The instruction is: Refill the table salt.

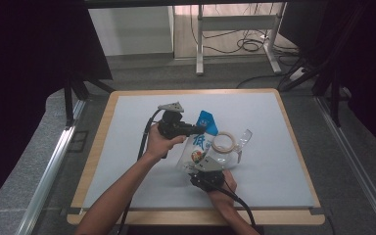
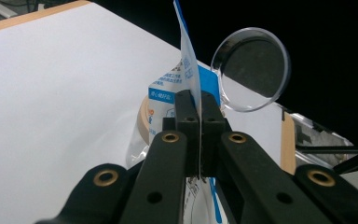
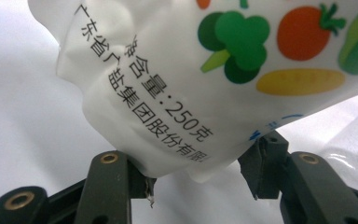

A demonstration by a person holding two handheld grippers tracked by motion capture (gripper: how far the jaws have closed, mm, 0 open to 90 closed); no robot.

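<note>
High view: left gripper (image 1: 203,129) clamps top edge of bag (image 1: 199,144), mid-table (image 1: 127,147). Bag tilts over glass jar (image 1: 225,154) w/ wooden rim; its clear lid (image 1: 245,138) hangs open at the right side. Right gripper (image 1: 206,169) at bag's lower end.

Left gripper view: jaws together on thin blue-white bag (image 2: 189,70) edge. Round lid (image 2: 251,69) just beyond, upright.

Right gripper view: jaws apart, bag (image 3: 205,70) bottom bulging between them; left jaw touches bag corner, right jaw contact unclear. Veg print and "250" visible.
</note>
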